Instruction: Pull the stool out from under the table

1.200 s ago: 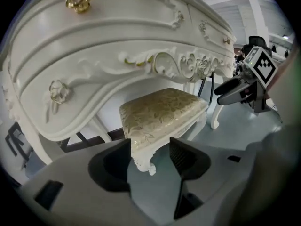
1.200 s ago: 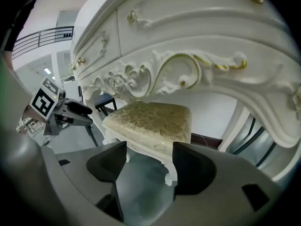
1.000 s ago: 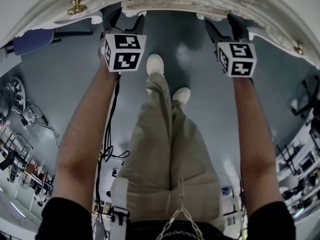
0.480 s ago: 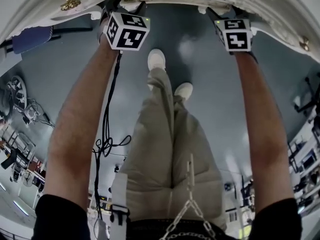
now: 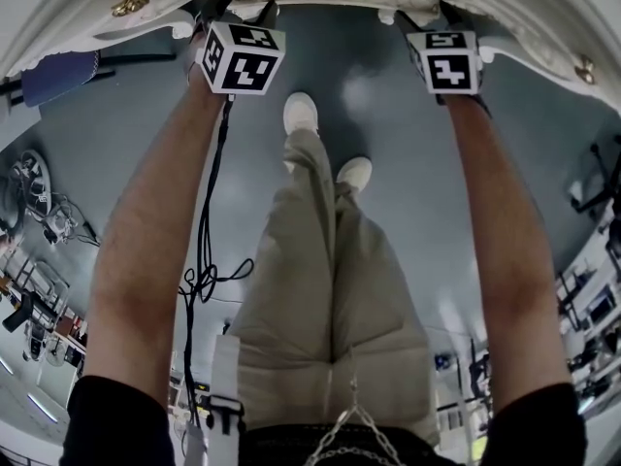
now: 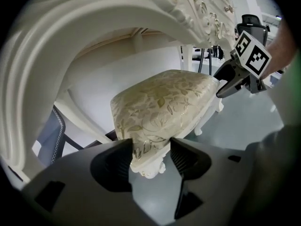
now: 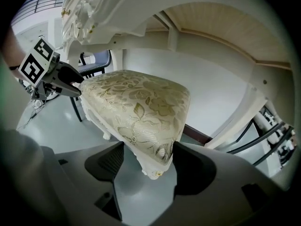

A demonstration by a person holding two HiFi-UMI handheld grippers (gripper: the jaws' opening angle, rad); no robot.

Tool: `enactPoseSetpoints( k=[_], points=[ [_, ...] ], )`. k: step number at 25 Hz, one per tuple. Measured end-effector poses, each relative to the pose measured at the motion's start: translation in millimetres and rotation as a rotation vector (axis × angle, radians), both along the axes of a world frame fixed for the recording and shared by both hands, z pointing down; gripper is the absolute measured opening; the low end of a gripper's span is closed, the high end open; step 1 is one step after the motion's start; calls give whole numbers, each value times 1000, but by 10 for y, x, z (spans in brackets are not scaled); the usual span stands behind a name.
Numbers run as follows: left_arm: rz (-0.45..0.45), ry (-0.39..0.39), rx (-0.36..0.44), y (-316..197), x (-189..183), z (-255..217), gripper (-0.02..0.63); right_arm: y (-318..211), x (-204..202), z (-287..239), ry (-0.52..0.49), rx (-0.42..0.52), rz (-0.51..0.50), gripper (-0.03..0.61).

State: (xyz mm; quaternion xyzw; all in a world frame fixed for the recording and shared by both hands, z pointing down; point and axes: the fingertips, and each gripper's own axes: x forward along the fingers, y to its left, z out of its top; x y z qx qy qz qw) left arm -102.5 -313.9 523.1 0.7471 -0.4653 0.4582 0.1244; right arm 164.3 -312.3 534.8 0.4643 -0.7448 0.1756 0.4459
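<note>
Standing under the table (image 5: 58,13), twelve o'clock: stool (image 6: 162,100). Left gripper (image 6: 151,158), eleven o'clock, clenched on one cushion corner. Right gripper (image 7: 148,160), one o'clock, jaws just widened, loosely straddling the other corner.

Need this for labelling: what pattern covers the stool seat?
Pale gold flowers on the stool seat; clearest in right gripper view.
</note>
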Motion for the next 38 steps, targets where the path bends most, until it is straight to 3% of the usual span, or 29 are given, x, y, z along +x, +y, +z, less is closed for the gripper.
enactPoseSetpoints(
  k=[12,15,17,20,26,31,38],
  points=[
    [27,-10,-5,376,18,7,235,487,21,-2,0,-24,29,318],
    [50,-57,-3,458,-43,-7,236,599,36,7,-3,-37,18,314],
    [17,-109,2,473,-213,-7,259,631,31,8,-19,-52,21,316],
    [-29,-135,-49,470,-452,124,281,590,9,2,-45,-64,26,317],
    [91,-146,-154,406,-283,302,281,553,-18,7,-19,-92,0,316],
    [58,-183,-155,447,-272,362,281,579,-37,75,-3,-85,2,314],
    [-1,-169,-178,725,-232,338,279,674,6,29,23,-86,-29,307]
  ],
)
